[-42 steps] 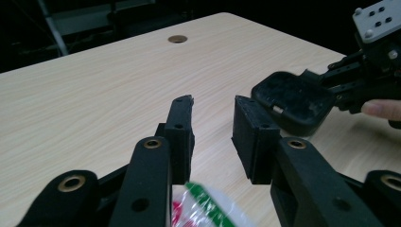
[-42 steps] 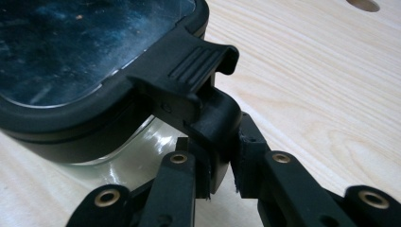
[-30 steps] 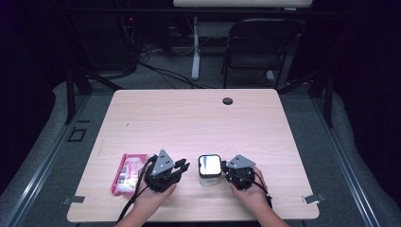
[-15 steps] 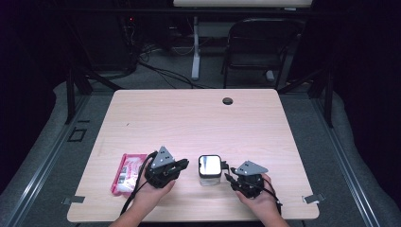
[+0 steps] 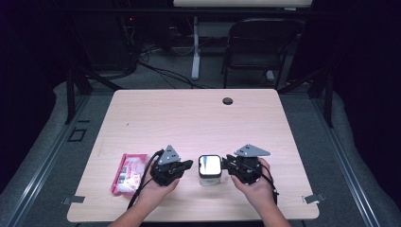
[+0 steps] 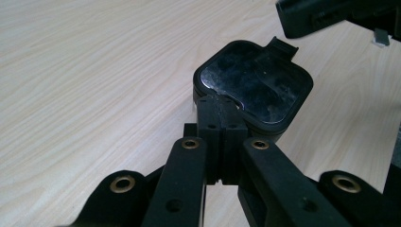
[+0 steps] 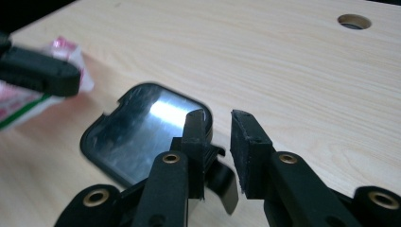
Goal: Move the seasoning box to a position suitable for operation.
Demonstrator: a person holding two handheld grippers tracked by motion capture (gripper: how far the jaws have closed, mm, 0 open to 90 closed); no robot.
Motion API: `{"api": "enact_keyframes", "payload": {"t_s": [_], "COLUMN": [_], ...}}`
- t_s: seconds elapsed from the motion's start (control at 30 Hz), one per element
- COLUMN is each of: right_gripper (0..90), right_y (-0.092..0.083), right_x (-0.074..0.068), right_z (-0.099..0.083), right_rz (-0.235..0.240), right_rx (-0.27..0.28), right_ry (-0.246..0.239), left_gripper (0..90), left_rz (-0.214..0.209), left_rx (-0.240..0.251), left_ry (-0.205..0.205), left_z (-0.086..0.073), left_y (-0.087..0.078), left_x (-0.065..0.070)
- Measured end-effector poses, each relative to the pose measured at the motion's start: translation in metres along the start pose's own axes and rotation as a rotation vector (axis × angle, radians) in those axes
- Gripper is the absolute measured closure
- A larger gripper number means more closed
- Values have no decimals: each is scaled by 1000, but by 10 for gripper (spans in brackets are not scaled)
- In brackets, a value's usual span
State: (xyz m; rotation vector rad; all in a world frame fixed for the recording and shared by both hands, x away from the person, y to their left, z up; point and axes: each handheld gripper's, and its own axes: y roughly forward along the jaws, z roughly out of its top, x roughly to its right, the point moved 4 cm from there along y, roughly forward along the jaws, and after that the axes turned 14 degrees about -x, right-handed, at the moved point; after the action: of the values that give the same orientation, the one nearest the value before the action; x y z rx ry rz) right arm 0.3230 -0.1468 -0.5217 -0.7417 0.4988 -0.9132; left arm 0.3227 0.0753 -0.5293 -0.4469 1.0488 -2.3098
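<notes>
Obstacles for you: lidded container (image 5: 209, 169) between both tools; pink packet (image 5: 128, 173) at nine o'clock of it. Worktop (image 5: 198, 118) toward twelve o'clock: free passage up to the grommet hole (image 5: 228, 100).

A lab or recording studio: a pale wooden worktop (image 5: 198, 118) under dark curtains, a black folding chair (image 5: 255, 47) at one o'clock, cables (image 5: 156, 71) on grey carpet at eleven o'clock.

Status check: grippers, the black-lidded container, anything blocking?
Left gripper shut, empty, at the container's edge. Right gripper jaws part open, just closing, nothing between them. Container upright, lid on. Pink packet off left, clear.
</notes>
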Motion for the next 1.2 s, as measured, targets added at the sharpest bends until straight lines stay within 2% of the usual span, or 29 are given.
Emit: {"api": "enact_keyframes", "payload": {"t_s": [0.13, 0.17, 0.23, 0.3, 0.4, 0.67, 0.83, 0.97, 1.03, 1.2], "right_gripper": [760, 753, 755, 756, 778, 777, 787, 795, 796, 806], "right_y": [4, 7, 7, 7, 8, 12, 16, 17, 17, 15], "right_x": [4, 5, 5, 6, 5, -5, -10, -16, -17, -14], "right_z": [-4, -8, -9, -10, -10, -8, -5, -3, -3, -3], "right_rz": [6, 23, 28, 68, 76, 94, 109, 99, 98, 95], "right_rx": [36, 21, 24, 23, 24, 17, 20, 18, 19, 21], "right_ry": [56, 64, 71, 101, 112, 84, 64, 32, 30, 37], "left_gripper": [900, 900, 900, 900, 895, 884, 884, 884, 886, 900], "left_rz": [5, 18, 13, 6, 8, 23, 24, 27, 28, 14], "left_rx": [-13, -12, -16, -18, -20, -32, -42, -46, -41, -55], "left_ry": [7, 7, 3, 3, 14, 32, 24, 26, 16, 27], "left_z": [0, 1, 1, 1, 0, -2, -6, -7, -8, -10], "left_y": [2, 4, 5, 4, 4, 3, 2, 2, 2, 1], "left_x": [1, 0, -1, -1, 1, 5, 4, 4, 4, 4]}}
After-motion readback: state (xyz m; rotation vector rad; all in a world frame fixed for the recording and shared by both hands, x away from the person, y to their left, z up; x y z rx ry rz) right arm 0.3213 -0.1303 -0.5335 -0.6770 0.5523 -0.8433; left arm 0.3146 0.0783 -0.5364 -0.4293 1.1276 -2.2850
